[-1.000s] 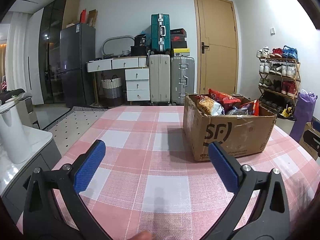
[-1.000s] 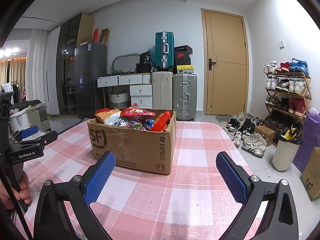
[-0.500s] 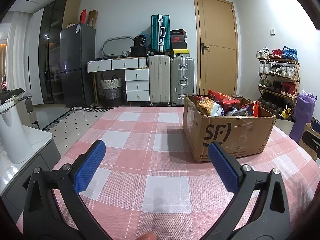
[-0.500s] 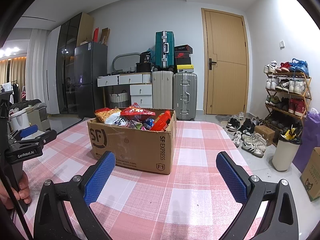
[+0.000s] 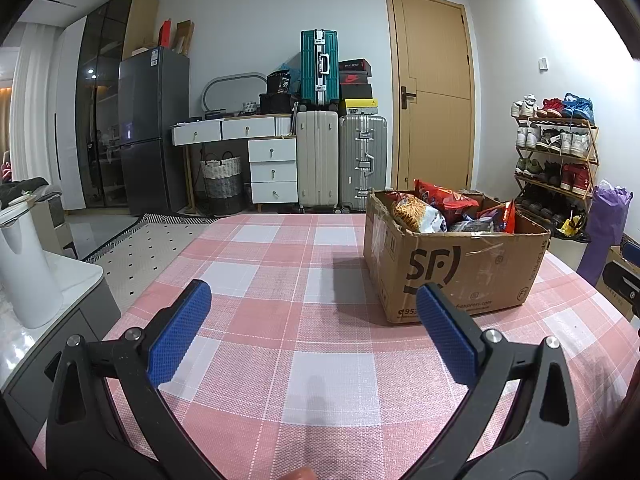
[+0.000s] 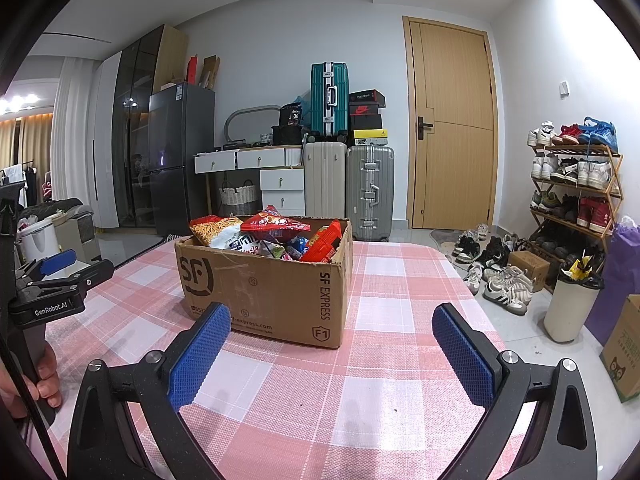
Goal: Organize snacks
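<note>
- Left gripper [image 5: 314, 316] has its blue-padded fingers [image 5: 178, 338] spread wide with nothing between them, just hanging over the pink-and-white checked counter [image 5: 280, 276].
- Right gripper [image 6: 330, 340] is the same deal: fingers [image 6: 464, 356] wide apart and empty, above the counter.
- The cardboard box [image 5: 456, 264], printed SF, sits on the counter ahead of the left fingers and off to their right side, with the right fingertip overlapping its lower corner in the left wrist view.
- From the right wrist view the box [image 6: 264, 288] is straight ahead of the fingers, leaning toward the left one; that fingertip overlaps its bottom edge, but I can't tell if it actually touches.
- The box is stuffed with snack bags [image 6: 272, 238]: a noodle-looking pack at the left, red bags in the middle and right, all poking above the rim.
- A hand [image 6: 38, 380] holding the left gripper's handle shows at the far left of the right wrist view.
</note>
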The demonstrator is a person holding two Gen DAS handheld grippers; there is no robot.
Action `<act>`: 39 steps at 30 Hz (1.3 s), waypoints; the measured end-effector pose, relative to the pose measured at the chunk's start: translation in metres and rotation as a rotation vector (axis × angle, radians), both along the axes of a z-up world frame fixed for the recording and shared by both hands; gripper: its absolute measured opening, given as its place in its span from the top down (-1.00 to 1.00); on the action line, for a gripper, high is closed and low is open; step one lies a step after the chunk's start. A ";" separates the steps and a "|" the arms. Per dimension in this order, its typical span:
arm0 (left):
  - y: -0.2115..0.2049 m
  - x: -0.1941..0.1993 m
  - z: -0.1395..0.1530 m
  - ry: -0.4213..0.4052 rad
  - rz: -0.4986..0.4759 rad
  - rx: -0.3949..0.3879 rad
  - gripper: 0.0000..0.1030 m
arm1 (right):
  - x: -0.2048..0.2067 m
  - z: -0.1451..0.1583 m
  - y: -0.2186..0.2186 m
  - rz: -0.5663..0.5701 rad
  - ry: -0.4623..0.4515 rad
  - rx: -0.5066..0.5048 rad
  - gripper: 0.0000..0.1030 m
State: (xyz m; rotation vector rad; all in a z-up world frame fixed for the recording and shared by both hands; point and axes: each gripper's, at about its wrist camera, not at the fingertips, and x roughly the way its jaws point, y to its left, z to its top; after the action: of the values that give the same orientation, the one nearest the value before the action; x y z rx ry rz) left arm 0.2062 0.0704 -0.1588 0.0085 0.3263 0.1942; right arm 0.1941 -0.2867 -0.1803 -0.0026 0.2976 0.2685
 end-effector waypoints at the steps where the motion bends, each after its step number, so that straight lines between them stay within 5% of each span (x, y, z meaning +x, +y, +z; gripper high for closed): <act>1: 0.000 0.000 0.000 0.000 0.000 0.000 -0.99 | 0.000 0.000 0.000 0.000 0.000 0.000 -0.99; 39: -0.001 -0.001 0.000 0.009 0.013 0.003 -0.99 | 0.000 0.000 0.000 0.000 0.000 -0.001 -0.99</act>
State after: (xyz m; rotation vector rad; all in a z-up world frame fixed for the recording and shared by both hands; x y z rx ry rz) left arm 0.2053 0.0690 -0.1583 0.0104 0.3347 0.2074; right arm 0.1945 -0.2866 -0.1799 -0.0034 0.2978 0.2686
